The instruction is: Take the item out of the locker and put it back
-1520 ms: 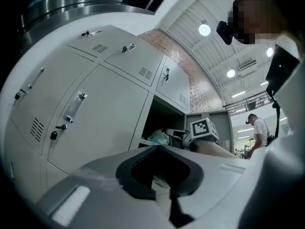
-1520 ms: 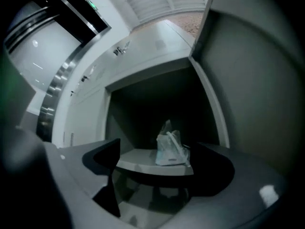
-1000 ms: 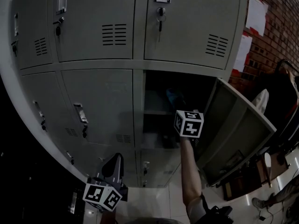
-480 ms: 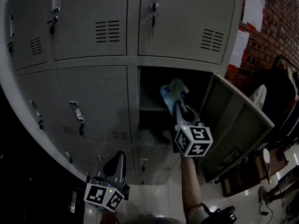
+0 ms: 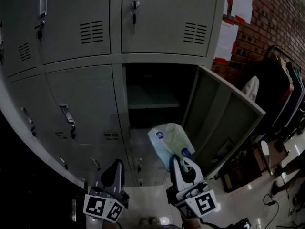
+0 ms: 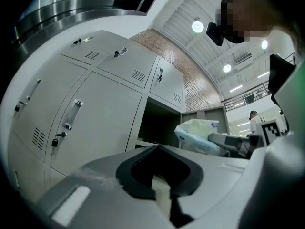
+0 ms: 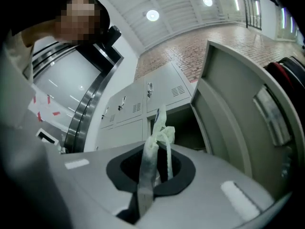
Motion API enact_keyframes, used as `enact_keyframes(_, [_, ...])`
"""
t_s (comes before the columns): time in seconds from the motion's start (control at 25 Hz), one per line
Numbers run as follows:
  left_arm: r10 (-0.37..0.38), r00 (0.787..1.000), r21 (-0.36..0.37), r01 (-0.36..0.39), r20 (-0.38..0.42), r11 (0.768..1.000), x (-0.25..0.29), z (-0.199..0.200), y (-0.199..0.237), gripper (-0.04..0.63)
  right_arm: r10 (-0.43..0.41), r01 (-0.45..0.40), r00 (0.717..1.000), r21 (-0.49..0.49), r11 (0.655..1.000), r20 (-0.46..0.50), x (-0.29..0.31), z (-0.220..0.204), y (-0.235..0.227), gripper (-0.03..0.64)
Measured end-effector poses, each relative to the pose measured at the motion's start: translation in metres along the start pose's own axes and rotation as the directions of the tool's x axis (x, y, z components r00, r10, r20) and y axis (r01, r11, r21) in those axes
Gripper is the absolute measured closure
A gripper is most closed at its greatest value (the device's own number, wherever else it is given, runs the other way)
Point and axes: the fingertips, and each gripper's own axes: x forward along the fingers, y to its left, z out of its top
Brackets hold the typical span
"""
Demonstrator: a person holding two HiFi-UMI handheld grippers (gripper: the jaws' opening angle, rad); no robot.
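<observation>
Evidently the right claw (image 5: 178,160) pinches the thin edge of the pack (image 5: 167,136) (the easiest part to grab), holding it just outside the open locker (image 5: 150,98), while the left claw (image 5: 116,165) idles closed, empty.

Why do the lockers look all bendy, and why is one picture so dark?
Head view: dim, the open locker nearly black inside, straight locker edges bowed by the wide lens. Left gripper view: brighter, ceiling lamps glare white. Right gripper view: the packet up close looks sharp, the locker door curves.
</observation>
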Motion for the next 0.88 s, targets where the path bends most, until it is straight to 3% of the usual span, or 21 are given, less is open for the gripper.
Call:
enact_keyframes(0.2, [-0.010, 1.000, 0.002, 0.010, -0.001, 1.000, -0.008, 0.000, -0.009, 0.591, -0.035, 0.036, 0.999, 0.038, 0.999, -0.030, -0.030, -0.013, 0.001, 0.600])
enact_keyframes(0.88, [-0.039, 0.998, 0.017, 0.038, 0.045, 0.999, -0.027, 0.016, -0.029, 0.591, -0.059, 0.060, 0.998, 0.009, 0.998, -0.035, -0.057, -0.008, 0.013, 0.601])
